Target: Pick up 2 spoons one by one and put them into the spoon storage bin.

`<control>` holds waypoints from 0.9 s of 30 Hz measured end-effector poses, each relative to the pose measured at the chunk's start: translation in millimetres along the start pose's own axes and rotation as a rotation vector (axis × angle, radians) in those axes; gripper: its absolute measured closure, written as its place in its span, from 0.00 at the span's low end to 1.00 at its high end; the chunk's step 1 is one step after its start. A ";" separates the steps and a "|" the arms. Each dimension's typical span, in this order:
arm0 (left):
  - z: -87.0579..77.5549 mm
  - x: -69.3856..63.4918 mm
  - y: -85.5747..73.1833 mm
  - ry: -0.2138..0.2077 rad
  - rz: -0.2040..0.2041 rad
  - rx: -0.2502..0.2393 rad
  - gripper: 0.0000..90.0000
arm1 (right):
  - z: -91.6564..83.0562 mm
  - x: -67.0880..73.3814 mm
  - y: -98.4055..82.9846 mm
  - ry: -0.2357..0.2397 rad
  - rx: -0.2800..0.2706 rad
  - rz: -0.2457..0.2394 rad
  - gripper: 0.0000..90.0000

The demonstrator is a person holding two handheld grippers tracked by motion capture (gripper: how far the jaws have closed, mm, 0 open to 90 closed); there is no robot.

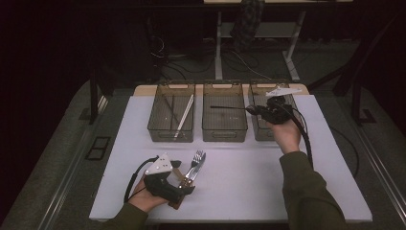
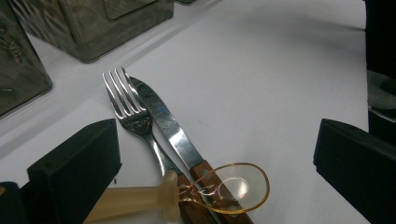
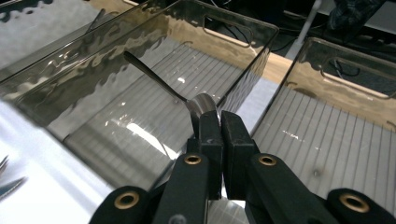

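Note:
My right gripper (image 1: 253, 110) (image 3: 219, 126) is shut on the bowl of a dark metal spoon (image 1: 227, 107) (image 3: 159, 79). The spoon's handle points left above the middle clear bin (image 1: 225, 139) (image 3: 224, 42). Near the table's front left, my left gripper (image 1: 184, 184) (image 2: 215, 140) stands open over a small pile of cutlery. In the pile a fork (image 1: 196, 160) (image 2: 133, 109) lies beside a wooden-handled knife (image 2: 173, 135). A clear amber plastic spoon (image 2: 233, 186) with a cream handle lies across their handles, between the jaws.
Three clear bins stand in a row at the back of the white table (image 1: 249, 182). The left bin (image 1: 171, 139) holds long thin sticks. The right bin (image 1: 261, 136) (image 3: 345, 51) sits under my right hand. Dark floor and cables lie beyond the table.

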State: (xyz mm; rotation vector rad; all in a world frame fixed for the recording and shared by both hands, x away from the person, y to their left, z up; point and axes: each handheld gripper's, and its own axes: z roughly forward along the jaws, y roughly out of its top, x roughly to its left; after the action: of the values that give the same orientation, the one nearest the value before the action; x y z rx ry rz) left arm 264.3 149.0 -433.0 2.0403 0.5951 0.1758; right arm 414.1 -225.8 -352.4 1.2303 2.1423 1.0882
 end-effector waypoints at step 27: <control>-0.9 -0.6 1.2 -0.010 0.009 -0.007 0.00 | 65.1 27.9 23.5 -0.101 0.141 -0.025 0.96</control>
State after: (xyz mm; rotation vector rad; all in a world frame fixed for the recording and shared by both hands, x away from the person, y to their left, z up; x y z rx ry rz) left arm 263.9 149.0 -431.4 2.0368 0.5781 0.1724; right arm 456.9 -167.8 -371.9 1.2890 2.1815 0.8581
